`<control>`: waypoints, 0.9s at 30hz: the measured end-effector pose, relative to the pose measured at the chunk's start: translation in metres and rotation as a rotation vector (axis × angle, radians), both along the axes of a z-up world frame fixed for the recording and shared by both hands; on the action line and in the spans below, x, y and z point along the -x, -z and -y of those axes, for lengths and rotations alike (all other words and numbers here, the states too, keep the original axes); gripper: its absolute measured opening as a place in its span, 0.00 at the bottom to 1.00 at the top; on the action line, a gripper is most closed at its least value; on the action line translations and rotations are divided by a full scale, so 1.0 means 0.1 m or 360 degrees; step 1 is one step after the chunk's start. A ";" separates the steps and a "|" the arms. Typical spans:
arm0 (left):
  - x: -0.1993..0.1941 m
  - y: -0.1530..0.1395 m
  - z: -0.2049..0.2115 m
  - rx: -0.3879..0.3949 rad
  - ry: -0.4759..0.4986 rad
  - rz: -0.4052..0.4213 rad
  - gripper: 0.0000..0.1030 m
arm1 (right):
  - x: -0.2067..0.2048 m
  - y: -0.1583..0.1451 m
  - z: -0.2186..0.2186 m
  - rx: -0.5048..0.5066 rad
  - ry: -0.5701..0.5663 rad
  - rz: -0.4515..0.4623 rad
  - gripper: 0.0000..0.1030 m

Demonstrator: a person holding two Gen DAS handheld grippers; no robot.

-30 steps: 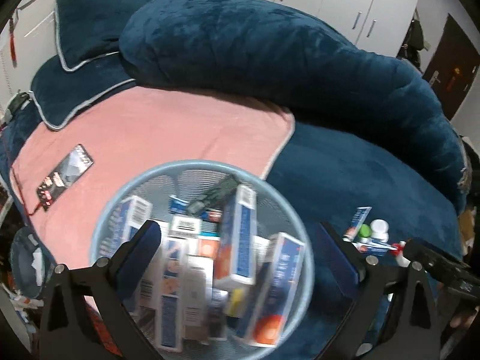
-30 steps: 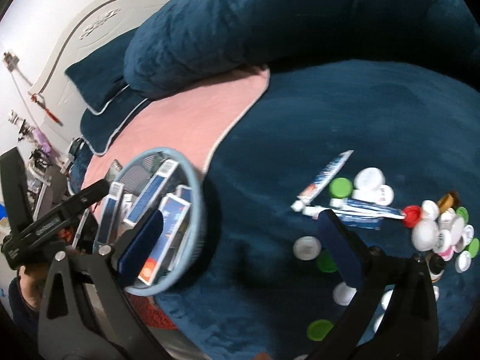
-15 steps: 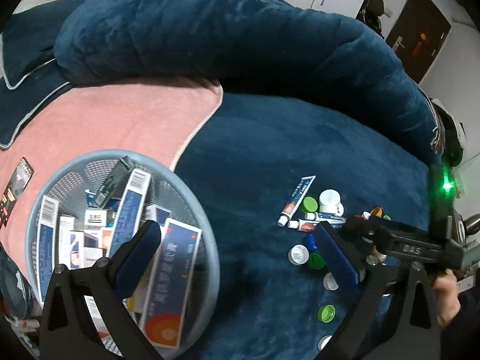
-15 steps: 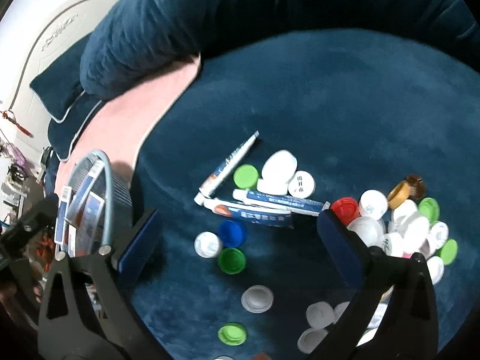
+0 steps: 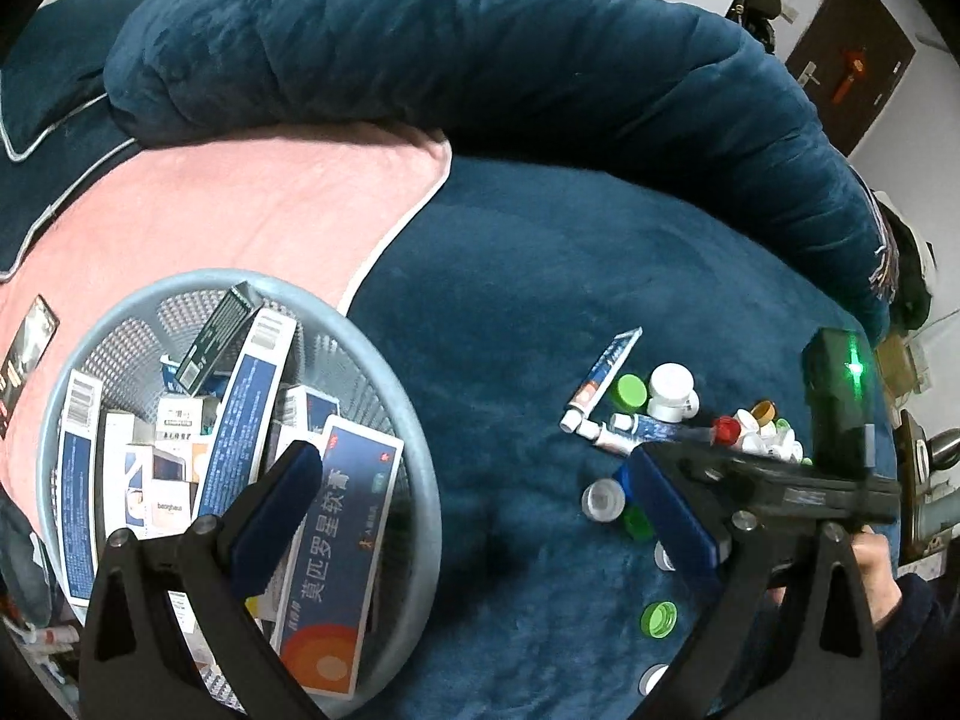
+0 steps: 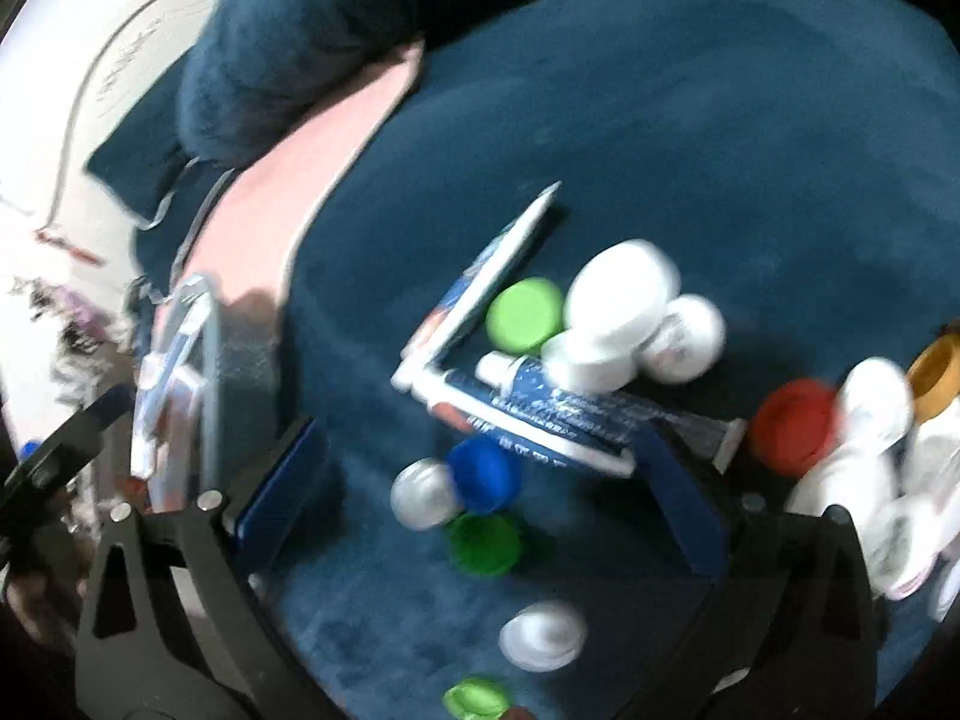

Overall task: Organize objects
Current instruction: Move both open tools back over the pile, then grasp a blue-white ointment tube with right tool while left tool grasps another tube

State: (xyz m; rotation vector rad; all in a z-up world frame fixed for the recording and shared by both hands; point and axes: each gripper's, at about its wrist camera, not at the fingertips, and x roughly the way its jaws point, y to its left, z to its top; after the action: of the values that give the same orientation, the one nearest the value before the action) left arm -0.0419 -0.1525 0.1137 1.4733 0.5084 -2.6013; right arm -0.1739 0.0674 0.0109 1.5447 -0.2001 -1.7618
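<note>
The ointment tubes lie on the dark blue blanket, in the right wrist view just above the right gripper, at about 12 o'clock from its spread, empty fingers. I count three tubes: one slanted and two lying side by side. Around them are loose caps; in this blurred view I can count two light green, one dark green, one blue, one red and several white, the exact number I cannot tell. The round basket with medicine boxes stands at 9 o'clock from the tubes, partly on the pink cloth. The left gripper is also spread wide and holds nothing, its left finger over the basket. I think the risk is that the two touching tubes come together into the jaws, or a cap is pushed away, because everything is crowded and the blanket is soft
</note>
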 end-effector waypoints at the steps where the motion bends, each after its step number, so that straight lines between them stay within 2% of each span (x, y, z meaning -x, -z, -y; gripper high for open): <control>1: 0.00 0.01 0.00 -0.0016 -0.0001 0.0002 0.99 | -0.01 0.01 0.01 0.0079 -0.0032 0.0075 1.00; 2: 0.00 0.01 0.00 -0.0025 0.0000 0.0001 0.99 | -0.02 0.03 -0.01 0.0188 -0.0030 0.0182 1.00; 3: 0.01 0.01 -0.01 -0.0029 0.0004 0.0000 0.99 | -0.02 0.03 -0.03 0.0212 -0.0005 0.0201 1.00; 7: 0.00 0.02 -0.02 -0.0017 0.0022 0.0000 0.99 | -0.02 -0.01 -0.03 0.0123 0.0016 0.0094 1.00; 9: 0.00 0.04 0.00 -0.0017 0.0017 0.0006 0.99 | -0.02 -0.01 0.00 0.0151 0.0000 0.0105 1.00; 11: -0.01 0.05 0.02 -0.0022 0.0005 0.0012 0.99 | -0.05 0.00 0.08 0.0110 -0.0038 0.0066 0.98; 14: -0.01 0.06 0.02 -0.0017 0.0004 0.0019 0.99 | -0.11 0.03 0.22 -0.0125 -0.0114 -0.0096 0.81; 16: 0.00 0.07 0.01 -0.0010 0.0013 0.0025 0.99 | -0.17 0.09 0.33 -0.0309 -0.0180 -0.0224 0.61; 19: 0.01 0.08 -0.02 0.0004 0.0025 0.0037 0.99 | -0.38 0.13 0.49 -0.0565 -0.0357 -0.0494 0.42; 22: 0.07 0.12 -0.06 0.0021 0.0047 0.0052 0.99 | -0.45 0.06 0.48 -0.0535 -0.0396 -0.0554 0.23; 27: 0.31 0.29 -0.31 0.0098 0.0191 0.0103 0.99 | -0.33 -0.08 0.12 -0.0394 -0.0194 -0.0446 0.19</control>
State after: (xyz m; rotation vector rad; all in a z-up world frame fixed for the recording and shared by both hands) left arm -0.0732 -0.1215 0.0850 1.6093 0.3398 -2.6216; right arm -0.1405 0.0549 0.0186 1.4217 0.2539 -1.9346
